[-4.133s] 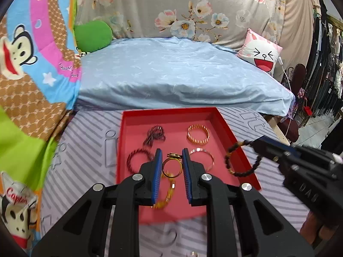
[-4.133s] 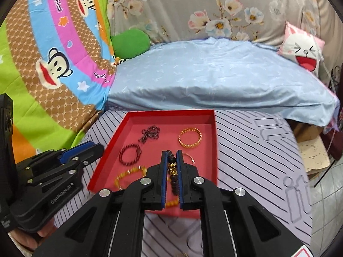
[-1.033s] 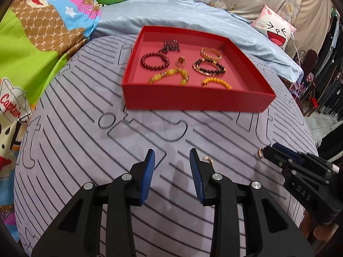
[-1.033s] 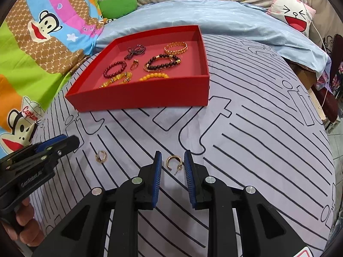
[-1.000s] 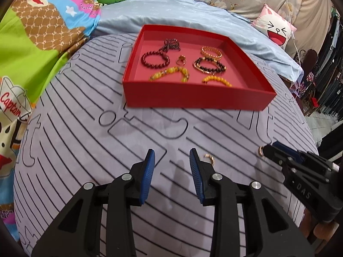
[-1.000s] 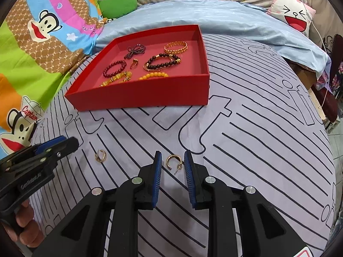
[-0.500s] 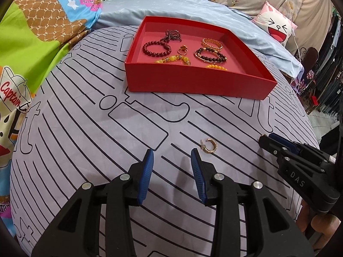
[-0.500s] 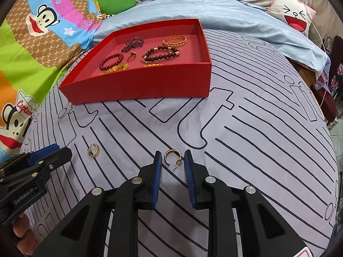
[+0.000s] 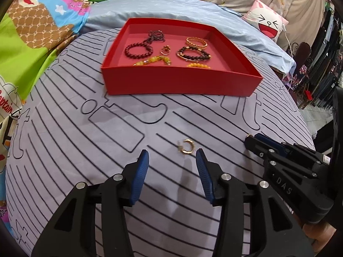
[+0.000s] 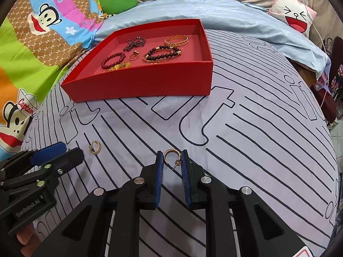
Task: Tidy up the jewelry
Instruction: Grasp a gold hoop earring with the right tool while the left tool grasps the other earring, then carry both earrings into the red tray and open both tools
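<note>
Two gold hoop earrings lie outside one red tray.

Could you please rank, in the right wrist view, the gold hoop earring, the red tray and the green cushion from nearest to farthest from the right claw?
1. Gold hoop earring, between the right claw's fingers.
2. Red tray, ahead, mid-table.
3. Green cushion, far back-left.

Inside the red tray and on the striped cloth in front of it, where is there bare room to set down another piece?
In the red tray, the right side beside the gold chain bracelet and black bead bracelet is bare; its left and middle are crowded. On the striped cloth, the stretch right of the right gripper is free. Two hoop earrings lie near the grippers.
</note>
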Demonstrator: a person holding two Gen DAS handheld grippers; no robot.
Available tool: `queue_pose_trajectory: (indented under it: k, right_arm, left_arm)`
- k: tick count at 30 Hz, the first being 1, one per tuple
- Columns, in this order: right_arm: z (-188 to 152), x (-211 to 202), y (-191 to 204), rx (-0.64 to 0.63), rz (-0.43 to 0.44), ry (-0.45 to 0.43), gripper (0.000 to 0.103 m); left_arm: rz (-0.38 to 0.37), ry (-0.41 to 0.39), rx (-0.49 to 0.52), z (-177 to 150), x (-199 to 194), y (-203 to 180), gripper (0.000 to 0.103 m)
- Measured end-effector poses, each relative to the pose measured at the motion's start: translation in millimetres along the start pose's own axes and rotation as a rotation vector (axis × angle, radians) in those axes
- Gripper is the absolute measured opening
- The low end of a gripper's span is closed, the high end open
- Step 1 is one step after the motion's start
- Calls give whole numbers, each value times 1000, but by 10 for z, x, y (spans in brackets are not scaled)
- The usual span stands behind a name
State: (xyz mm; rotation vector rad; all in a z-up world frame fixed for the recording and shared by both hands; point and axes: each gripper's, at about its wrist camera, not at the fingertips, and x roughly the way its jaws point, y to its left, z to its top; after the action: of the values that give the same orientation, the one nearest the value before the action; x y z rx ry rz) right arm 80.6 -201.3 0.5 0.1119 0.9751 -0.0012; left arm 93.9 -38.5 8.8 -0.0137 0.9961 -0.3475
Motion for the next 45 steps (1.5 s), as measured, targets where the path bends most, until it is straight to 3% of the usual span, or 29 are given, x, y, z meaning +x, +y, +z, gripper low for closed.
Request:
queue_pose_trajectory:
  k: [13, 26, 45]
  right_arm:
    - [-2, -7, -25, 9, 10, 2, 17]
    - [4, -19, -19, 13, 15, 2, 17]
    - [58, -276, 97, -7, 42, -54, 17]
  left_arm:
    - [40, 1, 39, 32, 183, -131, 41]
    - [66, -15, 70, 24, 192, -165, 18]
    - [56, -30, 62, 62, 9, -224, 18]
